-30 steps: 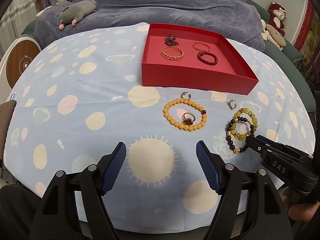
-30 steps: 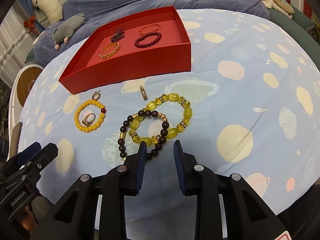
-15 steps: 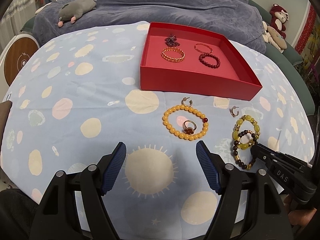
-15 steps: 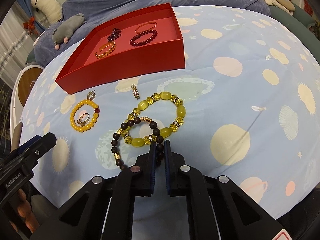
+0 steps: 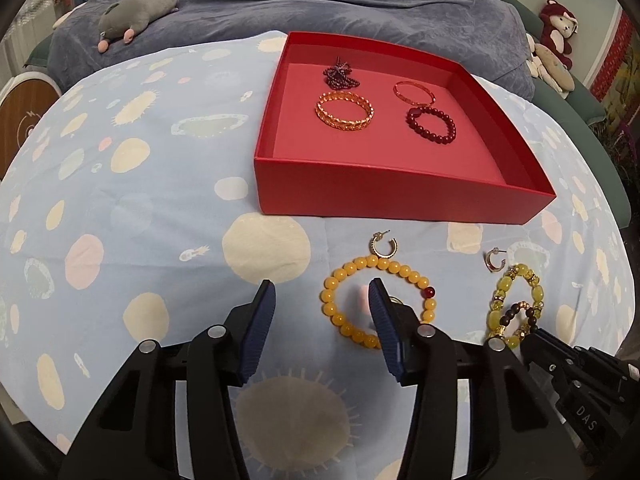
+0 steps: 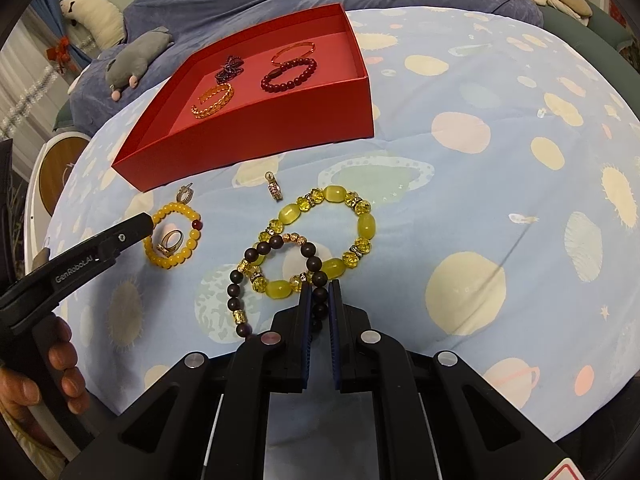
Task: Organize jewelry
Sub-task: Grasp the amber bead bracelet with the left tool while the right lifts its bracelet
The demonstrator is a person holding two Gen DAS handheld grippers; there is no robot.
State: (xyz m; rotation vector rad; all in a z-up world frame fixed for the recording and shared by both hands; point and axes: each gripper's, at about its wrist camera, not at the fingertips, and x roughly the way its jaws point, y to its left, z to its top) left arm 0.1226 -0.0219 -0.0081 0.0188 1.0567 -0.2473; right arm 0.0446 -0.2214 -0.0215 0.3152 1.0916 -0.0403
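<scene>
My right gripper is shut on the dark brown bead bracelet, which overlaps the yellow-green bead bracelet on the cloth. My left gripper is open, its right finger over the orange bead bracelet that rings a gold ring. Two small hoop earrings lie between the bracelets and the red box. The box holds a gold bangle, a thin orange bangle, a dark red bead bracelet and a purple piece.
The table carries a light blue cloth with planet prints. A blue-covered sofa with a grey plush stands behind it. More plush toys sit at the far right. A round wooden stool stands left of the table.
My right gripper closed on the dark brown bracelet. My left gripper moved forward and right to the orange bead bracelet and narrowed its opening.
</scene>
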